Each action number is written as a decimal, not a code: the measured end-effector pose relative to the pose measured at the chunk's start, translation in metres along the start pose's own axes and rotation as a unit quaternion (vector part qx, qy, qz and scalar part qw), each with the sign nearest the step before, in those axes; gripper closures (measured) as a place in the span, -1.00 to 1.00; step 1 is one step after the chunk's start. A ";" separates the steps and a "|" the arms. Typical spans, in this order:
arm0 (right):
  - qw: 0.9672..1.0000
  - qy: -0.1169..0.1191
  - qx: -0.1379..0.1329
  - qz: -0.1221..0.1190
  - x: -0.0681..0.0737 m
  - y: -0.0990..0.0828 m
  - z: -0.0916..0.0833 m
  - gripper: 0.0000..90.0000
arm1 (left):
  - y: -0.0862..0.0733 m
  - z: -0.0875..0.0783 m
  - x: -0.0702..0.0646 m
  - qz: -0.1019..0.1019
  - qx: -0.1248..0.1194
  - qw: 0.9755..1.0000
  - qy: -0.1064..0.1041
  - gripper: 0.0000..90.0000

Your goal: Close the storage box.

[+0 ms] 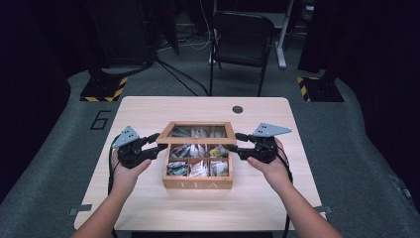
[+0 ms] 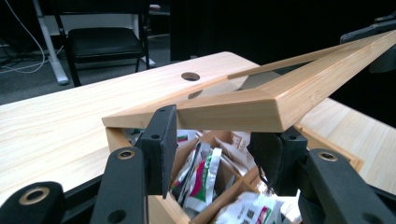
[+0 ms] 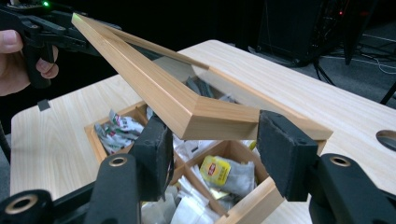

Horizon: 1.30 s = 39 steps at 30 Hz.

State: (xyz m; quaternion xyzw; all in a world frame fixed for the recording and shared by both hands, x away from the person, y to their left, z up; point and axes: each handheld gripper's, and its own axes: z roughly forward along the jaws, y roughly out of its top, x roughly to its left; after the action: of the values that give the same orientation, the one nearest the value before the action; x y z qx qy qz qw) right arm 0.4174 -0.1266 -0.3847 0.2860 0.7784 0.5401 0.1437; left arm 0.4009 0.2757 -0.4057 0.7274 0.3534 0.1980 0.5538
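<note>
**Inspector:** High view first. What is the largest item?

**Operator:** I see a light wooden table (image 1: 148, 111). At its middle stands a wooden tea box (image 1: 198, 183) marked TEA, split into compartments. Its glass-paned lid (image 1: 200, 132) is hinged at the far side and raised partway, tilted over the box.

**Inspector:** The grippers?

**Operator:** My left gripper (image 1: 159, 142) sits at the lid's left front corner, my right gripper (image 1: 235, 142) at the right front corner. In the left gripper view the lid corner (image 2: 261, 109) lies across the pads; in the right gripper view it (image 3: 210, 116) sits between both pads. Each pair of jaws appears clamped on the lid's front edge, though I cannot confirm full pad contact.

**Inspector:** Contents?

**Operator:** Tea sachets (image 3: 226, 173) fill the compartments, loosely piled.
</note>
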 end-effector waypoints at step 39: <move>0.999 -0.017 0.041 -0.017 0.027 -0.061 0.004 0.02 | -0.058 -0.010 -0.023 0.039 0.035 0.999 0.001 0.09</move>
State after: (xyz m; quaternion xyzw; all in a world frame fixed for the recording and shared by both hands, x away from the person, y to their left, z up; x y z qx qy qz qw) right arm 0.3809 -0.1228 -0.4399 0.2874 0.8018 0.5007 0.1543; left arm 0.3612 0.2738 -0.4553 0.7592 0.3323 0.2078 0.5197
